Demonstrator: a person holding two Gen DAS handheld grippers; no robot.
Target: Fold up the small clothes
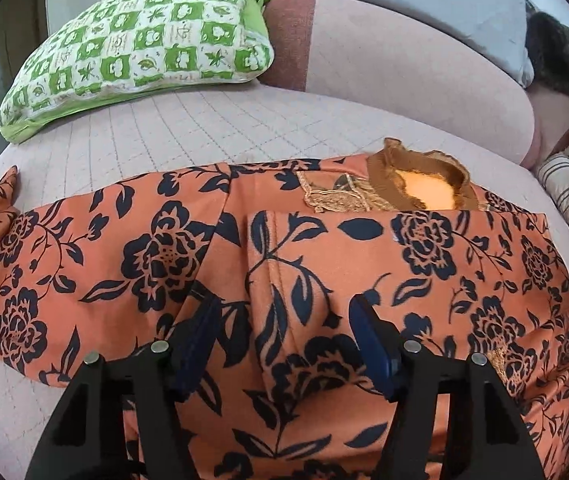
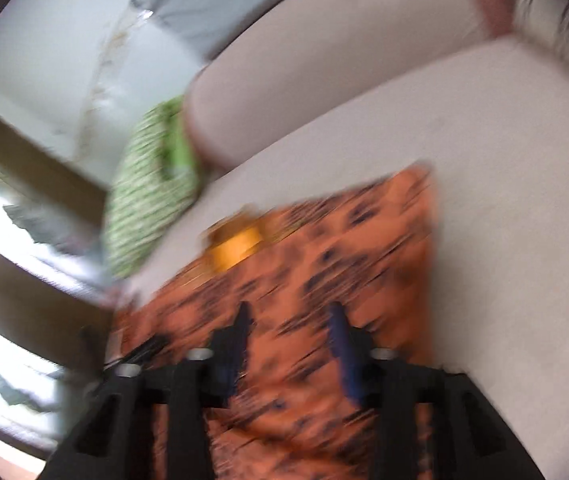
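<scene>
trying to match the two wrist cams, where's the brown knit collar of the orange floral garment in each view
Left wrist: the brown knit collar sits right of centre at the orange floral garment's far edge, its yellow-orange lining showing.
Right wrist: blurred, the collar is left of centre, a yellow-brown patch at the garment's far edge.
Shared landmark: the green checked pillow, upper left in the left view, left of centre in the right view.

One floral garment [image 1: 324,248], one green pillow [image 1: 144,48].

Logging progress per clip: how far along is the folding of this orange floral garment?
Partly done: one side of the orange floral garment is folded over, just below the brown collar. Left gripper and right gripper are open above it. The other sleeve remains spread.
</scene>
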